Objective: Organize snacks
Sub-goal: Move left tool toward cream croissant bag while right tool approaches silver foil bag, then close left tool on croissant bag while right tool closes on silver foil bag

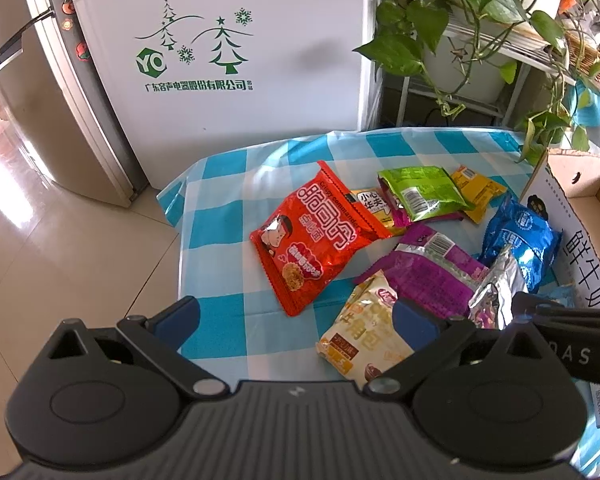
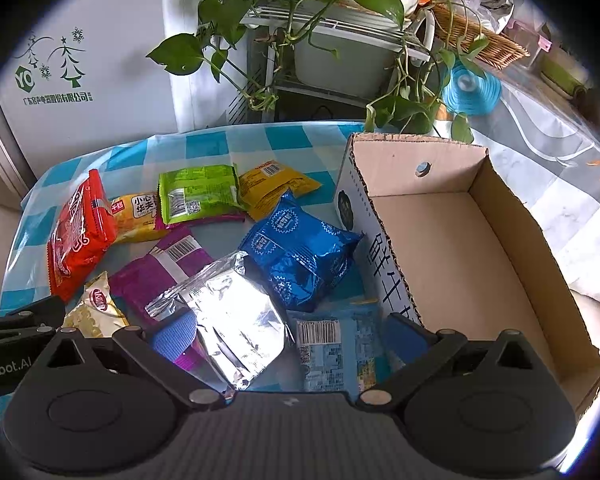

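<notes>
red packet (image 1: 315,240) reads "crispy commander"

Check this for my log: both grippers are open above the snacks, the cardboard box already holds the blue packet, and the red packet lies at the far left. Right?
One detail is wrong. The cardboard box holds nothing; the right wrist view shows its bare floor. The blue packet lies on the tablecloth just outside the box's wall. The rest stands: left gripper and right gripper are open, and the red packet lies far left.
</notes>
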Demonstrator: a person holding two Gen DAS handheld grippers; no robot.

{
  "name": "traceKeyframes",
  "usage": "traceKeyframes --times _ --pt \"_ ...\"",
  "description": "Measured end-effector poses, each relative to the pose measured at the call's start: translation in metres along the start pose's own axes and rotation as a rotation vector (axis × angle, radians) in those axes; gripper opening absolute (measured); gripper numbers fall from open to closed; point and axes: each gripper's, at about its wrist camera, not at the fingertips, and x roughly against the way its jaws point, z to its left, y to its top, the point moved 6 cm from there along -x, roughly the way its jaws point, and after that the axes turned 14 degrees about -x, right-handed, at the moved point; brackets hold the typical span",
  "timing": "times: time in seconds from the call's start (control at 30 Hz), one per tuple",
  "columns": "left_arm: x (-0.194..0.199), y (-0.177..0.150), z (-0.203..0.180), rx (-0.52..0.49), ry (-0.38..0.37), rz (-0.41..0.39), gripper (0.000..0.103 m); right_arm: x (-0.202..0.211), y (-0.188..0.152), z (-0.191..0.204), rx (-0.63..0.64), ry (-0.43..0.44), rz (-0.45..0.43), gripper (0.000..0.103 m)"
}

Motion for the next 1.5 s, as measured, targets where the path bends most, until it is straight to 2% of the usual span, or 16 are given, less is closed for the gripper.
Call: traceKeyframes --times 0.73,1.0,1.1,1.4,1.5 --pt "0.002 0.001 -0.006 0.006 -0.020 -0.007 0.101 0.002 0.000 -0.004 -0.005 -0.013 -0.029 0.103" --pt "0.004 0.000 -0.002 0.027 -0.043 -0.014 0.101 0.002 0.000 -0.004 -0.011 0.019 -0.033 0.103" --pt "0.006 0.003 0.006 0.055 -0.067 -0.030 0.102 0.006 0.002 -0.004 -0.011 0.075 -0.031 0.103" --pt "0.004 0.002 0.025 0.120 -0.071 -0.035 0.102 0.024 0.018 -0.021 -0.098 0.249 -0.037 0.103" --pt "-0.001 -0.003 0.019 0.137 -0.124 -0.008 0.102 0.030 0.020 -0.026 -0.114 0.294 -0.032 0.103"
